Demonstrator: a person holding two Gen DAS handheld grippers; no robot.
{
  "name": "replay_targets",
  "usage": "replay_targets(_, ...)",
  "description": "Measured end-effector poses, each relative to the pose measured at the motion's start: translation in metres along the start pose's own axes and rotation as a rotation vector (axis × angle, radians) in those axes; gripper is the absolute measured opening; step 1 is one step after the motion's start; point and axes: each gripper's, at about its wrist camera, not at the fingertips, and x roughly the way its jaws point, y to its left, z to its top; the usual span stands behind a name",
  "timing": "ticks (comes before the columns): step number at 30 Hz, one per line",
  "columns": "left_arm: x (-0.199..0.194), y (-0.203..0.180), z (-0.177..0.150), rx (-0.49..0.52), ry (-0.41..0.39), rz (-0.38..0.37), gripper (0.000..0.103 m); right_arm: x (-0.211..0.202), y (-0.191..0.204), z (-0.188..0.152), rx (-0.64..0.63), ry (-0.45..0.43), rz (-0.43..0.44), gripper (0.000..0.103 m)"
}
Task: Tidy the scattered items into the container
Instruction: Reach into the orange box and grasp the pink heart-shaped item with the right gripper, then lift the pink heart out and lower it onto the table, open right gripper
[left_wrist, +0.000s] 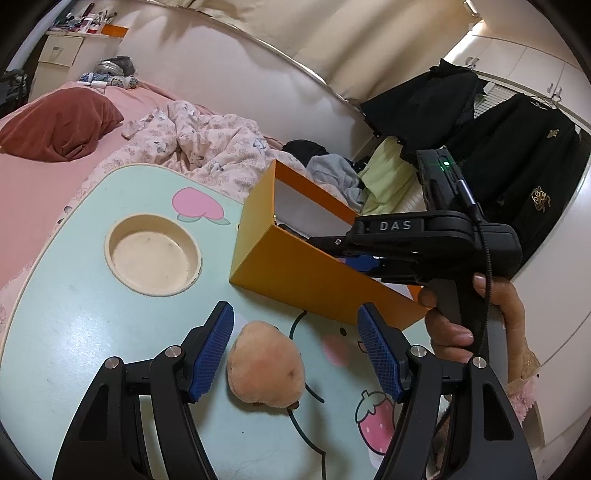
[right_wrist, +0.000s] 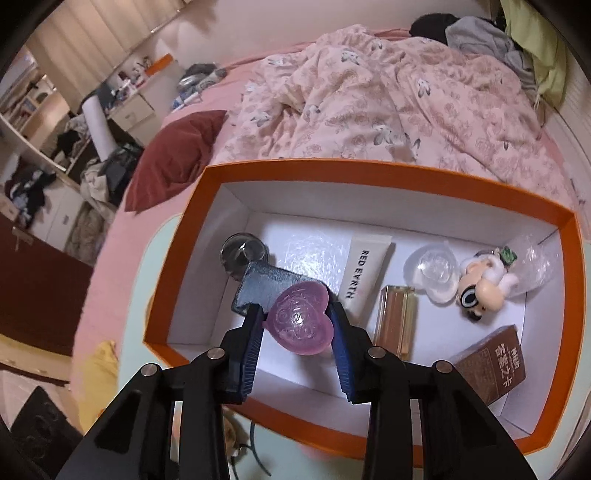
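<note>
My left gripper (left_wrist: 295, 314) stands open over the mint lap table (left_wrist: 74, 332). A tan plush toy (left_wrist: 264, 363) lies between its blue pads, and neither pad touches it. Beyond it stands the orange box (left_wrist: 295, 269). In the left wrist view a hand (left_wrist: 458, 328) holds the right gripper's black body (left_wrist: 424, 240), which reaches into the box. In the right wrist view my right gripper (right_wrist: 295, 308) hangs over the white inside of the orange box (right_wrist: 369, 170). Its pads are shut on a pink heart-shaped case (right_wrist: 301, 321).
The box holds a white tube (right_wrist: 365, 273), a clear heart case (right_wrist: 432, 273), a small figurine (right_wrist: 480, 284), an amber bottle (right_wrist: 397, 317), a brown packet (right_wrist: 491, 365) and a glass ball (right_wrist: 243, 253). A round cup recess (left_wrist: 153, 254) lies in the table. Rumpled bedding (left_wrist: 207, 140) lies behind.
</note>
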Motion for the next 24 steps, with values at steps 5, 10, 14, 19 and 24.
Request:
replay_targets(5, -0.001, 0.002, -0.001, -0.004, -0.002, -0.003, 0.07, -0.033, -0.005, -0.005, 0.05, -0.124, 0.055, 0.034)
replay_targets(10, 0.001, 0.002, -0.001, -0.009, 0.006, 0.002, 0.07, -0.094, -0.011, -0.038, 0.054, -0.344, 0.087, 0.034)
replay_targets(14, 0.001, 0.002, -0.001, -0.009, 0.009, 0.006, 0.07, -0.116, -0.015, -0.077, 0.002, -0.344, 0.137, 0.034)
replay_targets(19, 0.003, 0.004, -0.001, -0.012, 0.019, 0.013, 0.07, -0.107, -0.02, -0.113, -0.06, -0.281, 0.101, 0.034)
replay_targets(24, 0.003, 0.003, -0.001, -0.013, 0.02, 0.016, 0.07, -0.075, -0.028, -0.14, -0.094, -0.191, 0.063, 0.034)
